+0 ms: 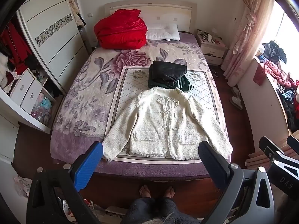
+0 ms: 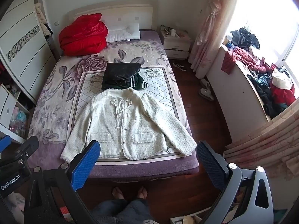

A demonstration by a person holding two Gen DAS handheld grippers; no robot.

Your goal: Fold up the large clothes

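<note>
Both wrist cameras looked steeply down from the foot of the bed [image 1: 149, 169], well back from it, past their own wide-spread blue fingers. The left gripper [image 1: 151, 152] framed the white jacket [image 1: 164, 123] ahead between its tips. The right gripper [image 2: 147, 151] stood just beside it, seeing the same jacket slightly left of centre. Both views shared the bed, the jacket and the person's feet [image 1: 157, 191] below the tongs.

Dark wood floor [image 2: 196, 112]; white wardrobe [image 1: 52, 37]; bright window [image 2: 271, 18]; pink curtains [image 1: 244, 37]
</note>
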